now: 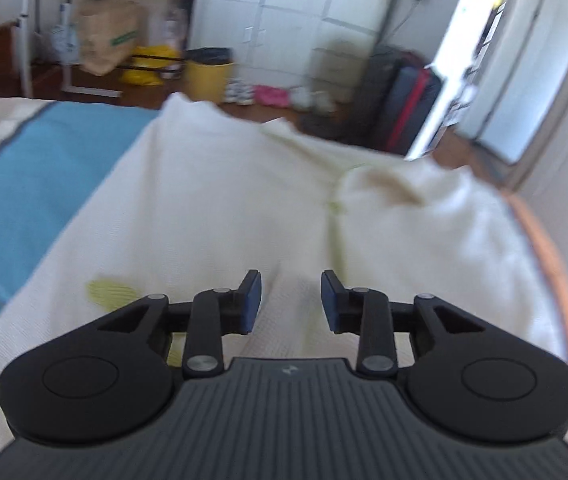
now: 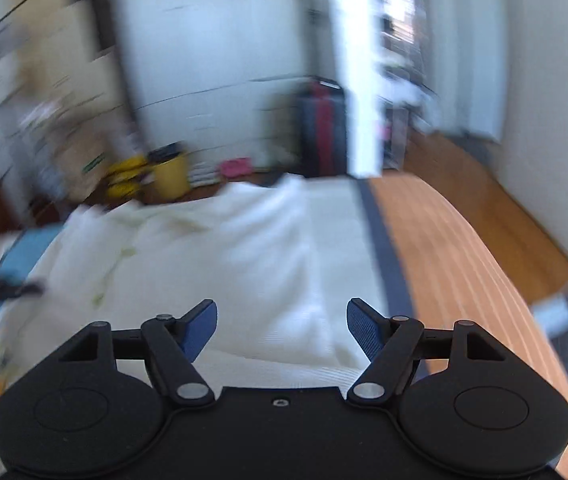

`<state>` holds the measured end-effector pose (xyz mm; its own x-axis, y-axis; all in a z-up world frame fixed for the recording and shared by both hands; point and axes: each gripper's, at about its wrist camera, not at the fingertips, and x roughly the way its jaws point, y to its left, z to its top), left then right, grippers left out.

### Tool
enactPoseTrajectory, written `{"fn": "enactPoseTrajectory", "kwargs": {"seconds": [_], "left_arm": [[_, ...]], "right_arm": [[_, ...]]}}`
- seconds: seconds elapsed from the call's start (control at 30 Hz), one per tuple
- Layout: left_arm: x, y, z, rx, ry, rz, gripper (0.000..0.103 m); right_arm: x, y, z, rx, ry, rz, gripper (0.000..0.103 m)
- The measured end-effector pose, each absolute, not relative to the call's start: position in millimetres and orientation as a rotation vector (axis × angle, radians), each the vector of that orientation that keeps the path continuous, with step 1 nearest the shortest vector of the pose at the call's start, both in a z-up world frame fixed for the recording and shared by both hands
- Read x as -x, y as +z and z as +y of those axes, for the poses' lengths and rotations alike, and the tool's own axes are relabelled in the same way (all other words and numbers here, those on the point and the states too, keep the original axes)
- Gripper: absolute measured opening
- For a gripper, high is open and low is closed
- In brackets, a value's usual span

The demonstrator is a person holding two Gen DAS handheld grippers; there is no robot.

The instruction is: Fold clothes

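Note:
A white waffle-knit garment (image 1: 219, 200) with pale green markings lies spread over the bed. It also shows in the right wrist view (image 2: 243, 248), blurred. My left gripper (image 1: 291, 300) hovers low over the garment's near part, jaws open with bare cloth between them. My right gripper (image 2: 281, 328) is wide open and empty above the garment's right part. A bunched fold (image 1: 396, 188) rises at the garment's far right. Both views are motion-blurred.
The bed cover has a blue panel (image 1: 31, 200) at the left and an orange striped band (image 2: 444, 264) at the right. Beyond the bed stand a yellow bin (image 1: 207, 76), a paper bag (image 1: 107, 36), shoes and a dark suitcase (image 1: 400, 96).

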<state>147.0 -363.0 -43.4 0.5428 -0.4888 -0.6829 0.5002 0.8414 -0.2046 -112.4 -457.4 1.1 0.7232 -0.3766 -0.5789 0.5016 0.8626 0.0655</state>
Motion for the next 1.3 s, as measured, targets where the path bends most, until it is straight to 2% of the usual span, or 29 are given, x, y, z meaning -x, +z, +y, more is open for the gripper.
{"fn": "enactPoseTrajectory", "kwargs": {"seconds": [0.07, 0.17, 0.23, 0.37, 0.43, 0.53, 0.57, 0.6, 0.73, 0.9, 1.0, 1.1, 1.2, 1.3], "left_arm": [[-147, -47, -354, -0.037, -0.57, 0.809, 0.034], [-137, -46, -326, 0.015, -0.594, 0.789, 0.061], [-132, -49, -309, 0.062, -0.634, 0.846, 0.062], [-134, -73, -292, 0.195, -0.71, 1.097, 0.062], [-135, -85, -292, 0.256, -0.686, 1.157, 0.062], [-136, -92, -298, 0.306, -0.626, 1.131, 0.062], [-135, -90, -302, 0.305, -0.618, 1.096, 0.05], [-131, -85, -308, 0.23, -0.609, 1.052, 0.002], [-91, -54, -323, -0.035, -0.587, 0.797, 0.004], [-38, -1, -280, -0.003, -0.594, 0.635, 0.004], [-15, 6, -250, 0.027, -0.56, 0.643, 0.004], [4, -31, -223, 0.083, -0.521, 0.759, 0.004], [9, -78, -214, 0.02, -0.486, 0.841, 0.004], [10, -75, -210, 0.052, -0.501, 0.799, 0.004]], "right_arm": [[101, -5, -442, -0.168, -0.415, 0.627, 0.076], [87, -17, -440, -0.11, -0.422, 0.732, 0.076], [85, -22, -454, -0.162, -0.472, 0.769, 0.076], [95, -31, -491, -0.415, -0.534, 0.784, 0.076], [105, -36, -501, -0.535, -0.539, 0.76, 0.076], [110, -39, -502, -0.586, -0.522, 0.742, 0.076], [110, -40, -501, -0.595, -0.511, 0.74, 0.076], [107, -43, -500, -0.603, -0.494, 0.736, 0.076], [81, -66, -503, -0.625, -0.476, 0.824, 0.076], [78, -56, -499, -0.531, -0.517, 0.835, 0.076], [89, -39, -496, -0.504, -0.525, 0.811, 0.076], [106, -29, -497, -0.486, -0.587, 0.823, 0.077], [125, -30, -514, -0.499, -0.694, 0.842, 0.077], [145, -35, -537, -0.596, -0.742, 0.828, 0.077]]}}
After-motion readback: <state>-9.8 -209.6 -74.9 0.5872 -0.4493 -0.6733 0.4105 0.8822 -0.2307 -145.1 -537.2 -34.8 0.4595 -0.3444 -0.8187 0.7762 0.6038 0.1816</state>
